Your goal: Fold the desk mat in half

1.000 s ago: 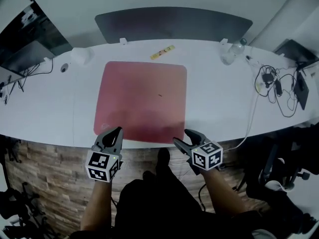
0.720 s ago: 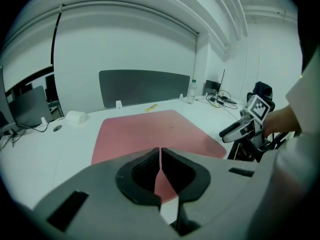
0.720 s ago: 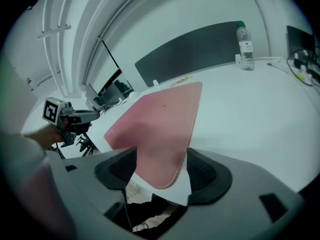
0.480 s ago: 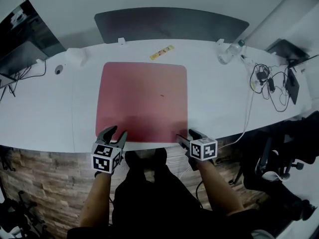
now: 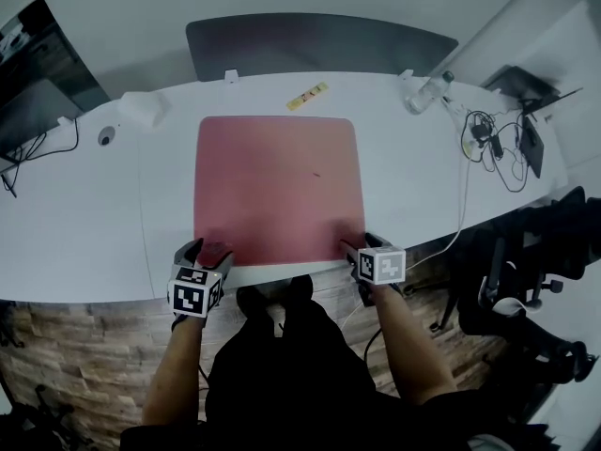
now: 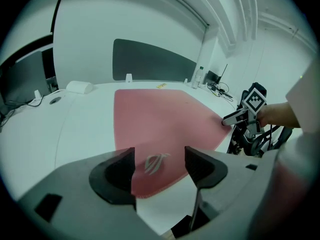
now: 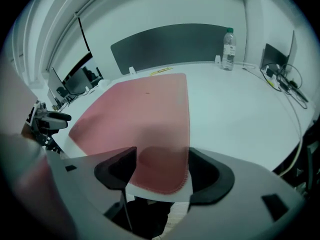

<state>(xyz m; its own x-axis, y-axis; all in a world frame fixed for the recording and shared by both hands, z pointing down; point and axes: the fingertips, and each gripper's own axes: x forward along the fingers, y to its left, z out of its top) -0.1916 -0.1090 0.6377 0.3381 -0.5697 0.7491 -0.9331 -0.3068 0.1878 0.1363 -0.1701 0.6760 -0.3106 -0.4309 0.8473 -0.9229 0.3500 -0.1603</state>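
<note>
A red desk mat (image 5: pixel 277 191) lies flat on the white table (image 5: pixel 84 224), its near edge along the table's front edge. My left gripper (image 5: pixel 200 250) is at the mat's near left corner. Its jaws are opening, and in the left gripper view (image 6: pixel 159 161) the corner with a pale logo (image 6: pixel 155 162) lies between the pads, untouched. My right gripper (image 5: pixel 362 244) is at the near right corner, open. In the right gripper view (image 7: pixel 156 164) the mat's stitched corner (image 7: pixel 160 171) lies between the jaws, free of the pads.
Behind the mat are a yellow strip (image 5: pixel 308 96), a white box (image 5: pixel 143 106), a dark divider panel (image 5: pixel 319 45) and a water bottle (image 5: pixel 427 90). Cables (image 5: pixel 498 144) sprawl at the right end. A dark chair (image 5: pixel 526 252) stands right of the table.
Both grippers have moved forward from below the table's edge to the mat's near corners. The left jaws have gone from shut to wide apart.
</note>
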